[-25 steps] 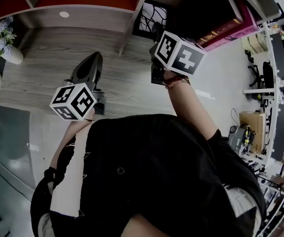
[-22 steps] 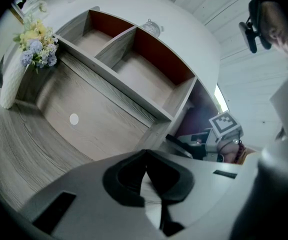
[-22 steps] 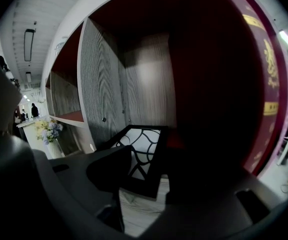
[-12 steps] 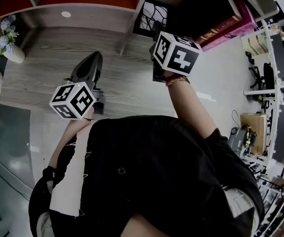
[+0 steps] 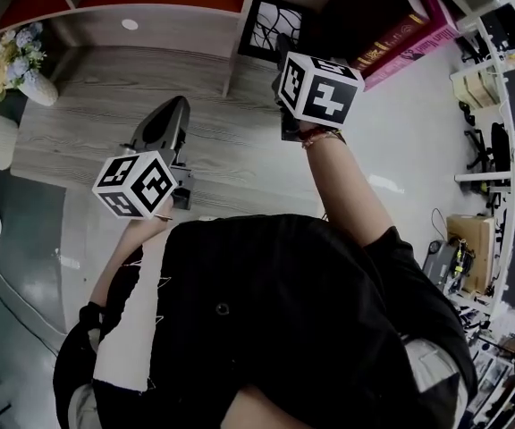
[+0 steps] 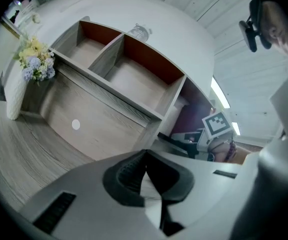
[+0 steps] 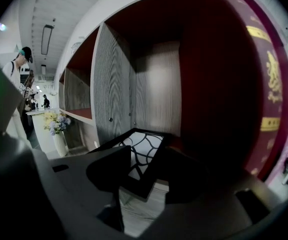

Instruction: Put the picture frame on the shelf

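Observation:
The picture frame (image 5: 274,28), black with a white curved-line pattern, lies tilted in a dark compartment of the shelf (image 5: 141,71). In the right gripper view the picture frame (image 7: 143,154) runs back from between the jaws, its near edge held in my right gripper (image 7: 146,186), which is shut on it. In the head view my right gripper (image 5: 284,59) reaches into that compartment under its marker cube. My left gripper (image 5: 172,107) hangs lower left over the wooden board. In its own view my left gripper (image 6: 146,176) is shut with nothing in it.
A dark red book (image 5: 402,41) leans right of the frame and fills the right side as a dark red book (image 7: 266,89). A white vase of flowers (image 5: 12,68) stands at the far left. Two compartments (image 6: 129,71) with red backs are open. A person (image 7: 18,69) stands far off.
My right gripper has edged the frame slightly farther into the compartment. The left gripper has stayed where it was.

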